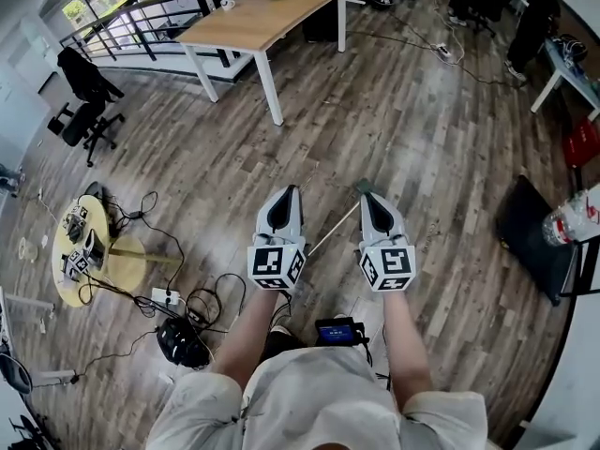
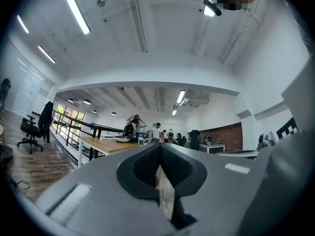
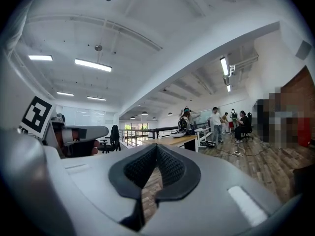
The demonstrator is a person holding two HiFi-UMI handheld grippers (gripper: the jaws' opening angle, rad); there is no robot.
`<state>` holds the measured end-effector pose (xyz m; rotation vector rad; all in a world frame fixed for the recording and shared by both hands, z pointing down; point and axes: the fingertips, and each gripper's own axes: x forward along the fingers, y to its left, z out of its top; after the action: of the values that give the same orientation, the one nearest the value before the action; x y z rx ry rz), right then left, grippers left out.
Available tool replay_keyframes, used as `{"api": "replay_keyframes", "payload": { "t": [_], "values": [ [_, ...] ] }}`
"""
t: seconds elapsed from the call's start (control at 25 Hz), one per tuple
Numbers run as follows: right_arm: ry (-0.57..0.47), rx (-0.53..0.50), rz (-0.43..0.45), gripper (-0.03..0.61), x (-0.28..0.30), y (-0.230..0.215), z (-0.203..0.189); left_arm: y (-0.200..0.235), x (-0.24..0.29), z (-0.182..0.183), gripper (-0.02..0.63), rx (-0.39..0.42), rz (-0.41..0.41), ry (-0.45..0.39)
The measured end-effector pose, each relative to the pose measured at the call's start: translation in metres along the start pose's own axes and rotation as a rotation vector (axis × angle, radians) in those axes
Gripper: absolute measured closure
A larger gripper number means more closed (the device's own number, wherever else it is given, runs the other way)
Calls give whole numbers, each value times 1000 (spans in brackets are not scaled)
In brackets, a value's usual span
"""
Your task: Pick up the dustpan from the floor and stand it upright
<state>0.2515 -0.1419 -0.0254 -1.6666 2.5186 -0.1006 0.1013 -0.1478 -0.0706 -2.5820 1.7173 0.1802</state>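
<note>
In the head view a thin pale handle lies slanted on the wooden floor between my two grippers. Its dark green far end shows just beside the right gripper's tip. I take it for the dustpan's handle, and the rest of the dustpan is hidden. My left gripper and right gripper are held side by side above the floor, pointing forward. The left gripper's black pads meet at the tip with nothing between them. The right gripper is shut and empty too.
A wooden table stands ahead, with a black office chair at the far left. A round yellow table, cables and a power strip lie at the left. At the right are a black panel and a water bottle. Several people stand beyond the table.
</note>
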Motion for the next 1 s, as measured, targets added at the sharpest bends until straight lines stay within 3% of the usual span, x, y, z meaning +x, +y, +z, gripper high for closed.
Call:
{"api": "replay_keyframes", "payload": {
  "t": [0.52, 0.76, 1.0],
  "values": [
    [40, -29, -41, 572, 73, 67, -27, 101, 11, -11, 594, -13, -69, -26],
    [69, -44, -23, 572, 116, 117, -46, 167, 5, -18, 594, -22, -48, -8],
    [106, -45, 6, 572, 165, 144, -86, 223, 14, -51, 594, -29, -4, 17]
  ]
}}
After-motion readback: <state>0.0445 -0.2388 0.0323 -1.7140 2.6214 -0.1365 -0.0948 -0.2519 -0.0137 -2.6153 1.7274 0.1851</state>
